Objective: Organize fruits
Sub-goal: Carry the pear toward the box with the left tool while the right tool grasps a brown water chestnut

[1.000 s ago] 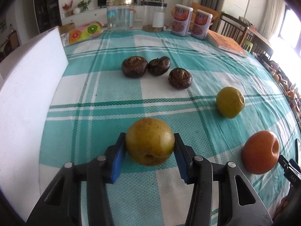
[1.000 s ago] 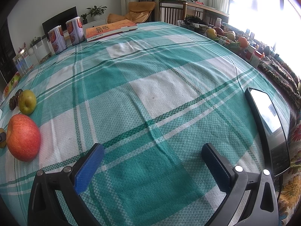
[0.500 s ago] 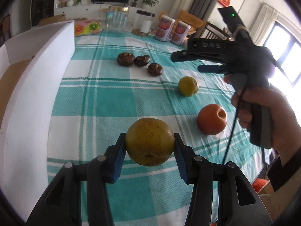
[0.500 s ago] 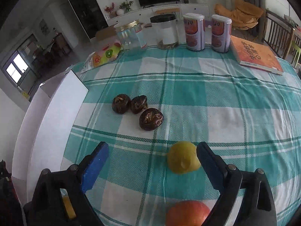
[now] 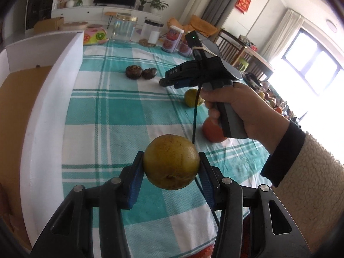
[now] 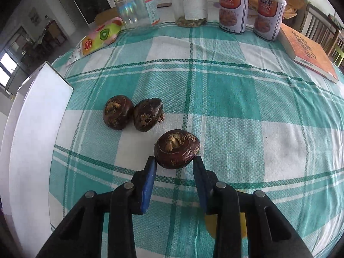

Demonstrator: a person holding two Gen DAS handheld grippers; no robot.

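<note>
Gripping pear point(image 5: 171, 162), box wall point(image 5: 51, 116) beside

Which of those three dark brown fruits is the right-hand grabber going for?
The lone one nearest the camera, sitting between the right gripper's blue fingertips. The other two lie farther back, touching each other, nearer the white box.

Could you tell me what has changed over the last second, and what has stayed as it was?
The right gripper swung from bare cloth at the table's right, past the yellow fruit, and now has its fingers either side of the nearest dark brown fruit; whether they grip is unclear. The left gripper rose, still clamped on the yellow-brown fruit. The other two dark fruits and the red fruit lie unmoved.
</note>
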